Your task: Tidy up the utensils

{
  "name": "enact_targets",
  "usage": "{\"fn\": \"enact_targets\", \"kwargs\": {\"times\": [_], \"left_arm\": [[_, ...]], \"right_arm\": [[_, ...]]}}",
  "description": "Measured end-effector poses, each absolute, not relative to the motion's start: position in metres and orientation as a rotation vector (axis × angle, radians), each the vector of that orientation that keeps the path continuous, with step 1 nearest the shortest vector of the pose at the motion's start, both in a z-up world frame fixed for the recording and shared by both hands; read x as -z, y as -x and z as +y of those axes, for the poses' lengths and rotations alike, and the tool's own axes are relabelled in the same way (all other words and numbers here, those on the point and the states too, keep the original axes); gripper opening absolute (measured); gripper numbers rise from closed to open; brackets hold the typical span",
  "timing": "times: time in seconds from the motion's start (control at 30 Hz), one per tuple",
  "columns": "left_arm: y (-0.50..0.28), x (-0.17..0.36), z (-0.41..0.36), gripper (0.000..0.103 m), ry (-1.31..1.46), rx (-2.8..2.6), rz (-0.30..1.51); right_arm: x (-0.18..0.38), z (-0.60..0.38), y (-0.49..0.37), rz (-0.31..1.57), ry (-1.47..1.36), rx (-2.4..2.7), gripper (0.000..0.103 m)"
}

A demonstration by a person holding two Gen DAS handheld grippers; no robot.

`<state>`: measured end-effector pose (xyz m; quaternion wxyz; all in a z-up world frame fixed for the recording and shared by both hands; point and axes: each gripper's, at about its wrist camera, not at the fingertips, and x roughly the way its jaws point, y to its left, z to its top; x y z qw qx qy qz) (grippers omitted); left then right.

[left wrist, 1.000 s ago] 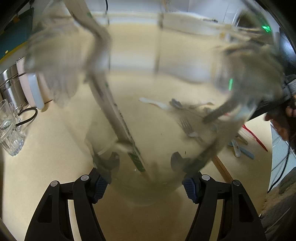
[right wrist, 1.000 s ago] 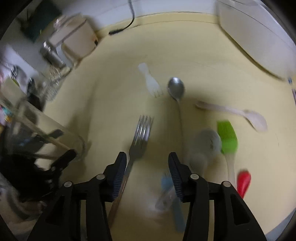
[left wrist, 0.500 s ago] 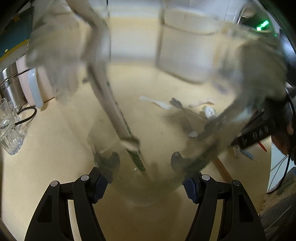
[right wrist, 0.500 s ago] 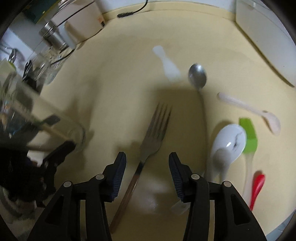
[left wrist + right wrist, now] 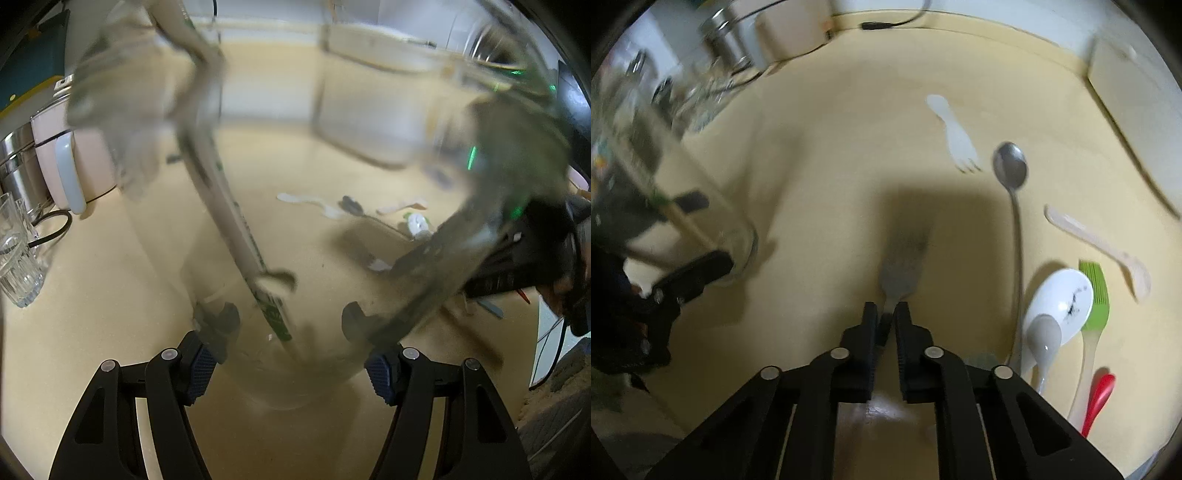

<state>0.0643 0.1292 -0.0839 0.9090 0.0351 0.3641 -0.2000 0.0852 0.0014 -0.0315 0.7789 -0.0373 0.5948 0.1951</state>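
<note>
My left gripper (image 5: 290,354) is shut on a large clear glass jar (image 5: 295,384), tilted, with a pale stick-like utensil with green print (image 5: 243,251) inside. The jar also shows at the left of the right wrist view (image 5: 713,229). My right gripper (image 5: 885,317) is shut on the neck of a metal fork (image 5: 901,269), whose tines point away over the beige counter. Loose on the counter lie a white plastic fork (image 5: 955,136), a metal spoon (image 5: 1010,170), a white ceramic spoon (image 5: 1060,302), a green silicone brush (image 5: 1095,291), a pale wooden spoon (image 5: 1108,251) and a red utensil (image 5: 1099,398).
A ribbed drinking glass (image 5: 16,251), a pink appliance (image 5: 70,155) and metal canisters (image 5: 14,158) stand at the counter's left. A white box (image 5: 1126,96) sits at the back right. A black cable (image 5: 886,24) runs along the wall.
My right gripper moved down over the metal fork and closed on its neck; it was open above it before. The left gripper keeps holding the jar.
</note>
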Motion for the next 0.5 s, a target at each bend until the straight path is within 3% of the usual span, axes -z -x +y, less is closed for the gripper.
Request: {"fn": "enact_targets", "kwargs": {"times": [0.3,0.43,0.5], "left_arm": [[-0.065,0.084,0.131,0.072,-0.072,0.413,0.753],[-0.064,0.084,0.132,0.072,-0.074,0.412,0.753],[-0.063,0.084,0.132,0.072,-0.074,0.412,0.753]], "right_arm": [[0.008,-0.027,-0.094,1.257,0.031,-0.419,0.007],[0.021,0.001,-0.115,1.269,0.06,-0.402,0.027],[0.028,0.024,-0.123,1.271,0.087,-0.412,0.028]]}}
